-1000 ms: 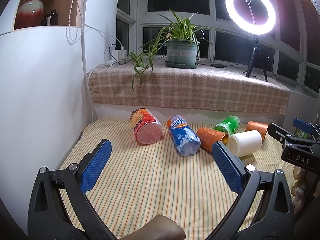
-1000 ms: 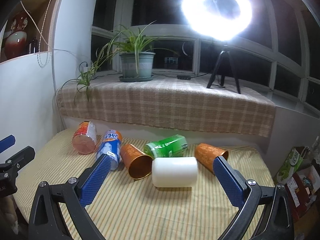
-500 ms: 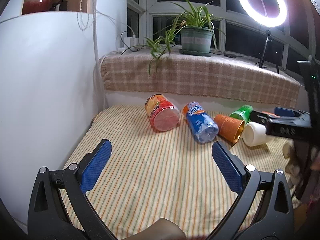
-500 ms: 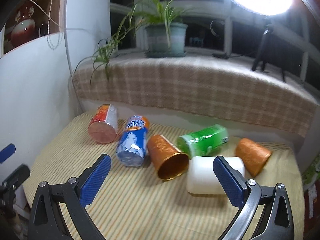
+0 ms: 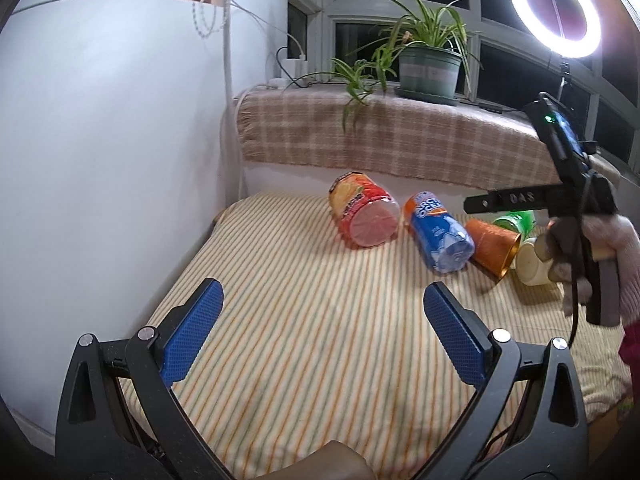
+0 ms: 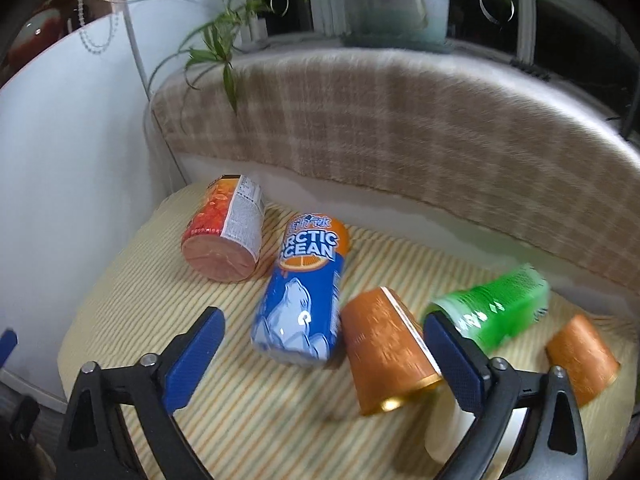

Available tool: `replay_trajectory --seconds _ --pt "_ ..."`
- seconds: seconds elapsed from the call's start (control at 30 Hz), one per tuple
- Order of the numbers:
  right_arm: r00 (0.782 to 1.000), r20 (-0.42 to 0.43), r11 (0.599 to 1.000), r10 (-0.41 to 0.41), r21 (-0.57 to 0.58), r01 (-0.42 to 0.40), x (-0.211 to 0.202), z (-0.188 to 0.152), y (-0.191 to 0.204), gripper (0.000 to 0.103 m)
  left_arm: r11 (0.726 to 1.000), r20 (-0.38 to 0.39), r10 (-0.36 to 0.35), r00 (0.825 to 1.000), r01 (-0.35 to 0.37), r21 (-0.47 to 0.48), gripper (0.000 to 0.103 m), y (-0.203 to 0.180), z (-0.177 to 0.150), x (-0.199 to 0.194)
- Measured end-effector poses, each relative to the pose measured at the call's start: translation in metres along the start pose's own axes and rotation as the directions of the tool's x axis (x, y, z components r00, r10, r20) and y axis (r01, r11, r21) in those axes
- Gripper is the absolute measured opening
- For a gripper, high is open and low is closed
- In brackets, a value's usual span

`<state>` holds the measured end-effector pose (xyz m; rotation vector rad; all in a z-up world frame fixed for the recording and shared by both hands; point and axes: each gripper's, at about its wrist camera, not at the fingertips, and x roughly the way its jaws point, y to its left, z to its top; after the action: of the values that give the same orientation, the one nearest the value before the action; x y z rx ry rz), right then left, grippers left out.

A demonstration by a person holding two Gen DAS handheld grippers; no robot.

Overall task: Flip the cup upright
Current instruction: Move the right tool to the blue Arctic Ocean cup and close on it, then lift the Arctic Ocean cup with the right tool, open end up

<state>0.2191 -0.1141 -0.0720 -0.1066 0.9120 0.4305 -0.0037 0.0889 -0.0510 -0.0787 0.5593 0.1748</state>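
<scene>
Several cups lie on their sides on a striped cloth (image 5: 304,320): a red-orange printed cup (image 6: 224,236), a blue "Arctic Ocean" cup (image 6: 300,300), an orange cup (image 6: 386,352), a green cup (image 6: 492,312), a second orange cup (image 6: 580,354) and a white cup (image 5: 532,266). My right gripper (image 6: 320,360) is open, low over the blue cup and the first orange cup, which lie between its fingers. My left gripper (image 5: 320,336) is open and empty over bare cloth, well in front of the cups. The right gripper's body (image 5: 576,200) shows in the left wrist view above the white cup.
A white curved wall (image 5: 100,160) bounds the left side. A plaid-covered ledge (image 5: 380,140) behind the cups carries a potted plant (image 5: 428,68) and a ring light (image 5: 556,8). The cloth's front and right edges drop off.
My right gripper has moved forward and down toward the cups, which now fill its view. My left gripper has shifted left and turned, so the cups sit further right.
</scene>
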Motion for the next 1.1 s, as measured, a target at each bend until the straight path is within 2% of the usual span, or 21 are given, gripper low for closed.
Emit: replay_trajectory --seconds 0.17,0.3,0.47,0.93,1.1 --pt "0.995 -0.081 0.998 0.066 0.026 -0.064 0.031 0.022 -0.004 0.093 1.000 -0.007 0.019 1.000 -0.019 -0.023 0.102 0.012 -0.003 -0.001" --pt "0.983 -0.143 0.991 0.112 0.086 -0.100 0.055 0.035 -0.010 0.084 0.999 -0.022 0.029 0.999 -0.029 -0.032 0.102 0.019 -0.007 0.002" --pt "0.970 -0.200 0.987 0.138 0.114 -0.117 0.081 0.046 -0.008 0.080 0.999 -0.019 0.039 0.999 -0.040 -0.038 0.102 0.022 -0.006 0.002" --pt "0.950 -0.298 0.995 0.087 0.077 -0.067 0.130 0.052 0.013 0.075 0.996 -0.026 0.067 0.997 -0.068 -0.057 0.102 0.034 -0.006 0.007" --pt "0.945 -0.315 0.995 0.084 0.080 -0.061 0.149 0.052 0.019 0.066 0.996 -0.022 0.069 0.997 -0.070 -0.056 0.102 0.035 -0.006 0.006"
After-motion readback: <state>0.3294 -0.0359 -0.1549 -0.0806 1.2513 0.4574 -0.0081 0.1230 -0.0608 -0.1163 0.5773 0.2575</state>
